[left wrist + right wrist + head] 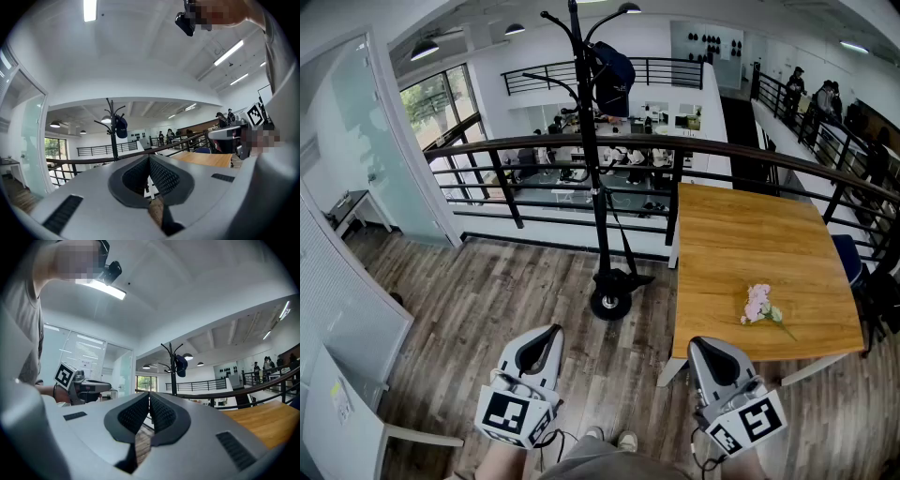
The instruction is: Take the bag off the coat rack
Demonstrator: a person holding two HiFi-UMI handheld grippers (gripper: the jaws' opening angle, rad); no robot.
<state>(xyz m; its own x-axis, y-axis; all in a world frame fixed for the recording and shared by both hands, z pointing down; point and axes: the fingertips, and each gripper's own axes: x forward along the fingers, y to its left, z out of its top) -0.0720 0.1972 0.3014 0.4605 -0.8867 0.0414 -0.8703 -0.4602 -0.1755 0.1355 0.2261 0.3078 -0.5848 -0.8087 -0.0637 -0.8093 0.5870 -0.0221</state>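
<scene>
Jaws pressed together on both claws, with nothing between them. The left gripper (547, 332) and right gripper (704, 346) hang low and side by side by the person's knees, which looks to me like a resting carry, the reach not yet started. Ahead, the coat rack (592, 169) stands on the floor, off the left edge of the table (741, 246). The dark blue bag (613, 75) hangs high on the rack's right side, well apart from both claws. Pink flowers (758, 305) lie near the table's front edge, likely no part of this.
</scene>
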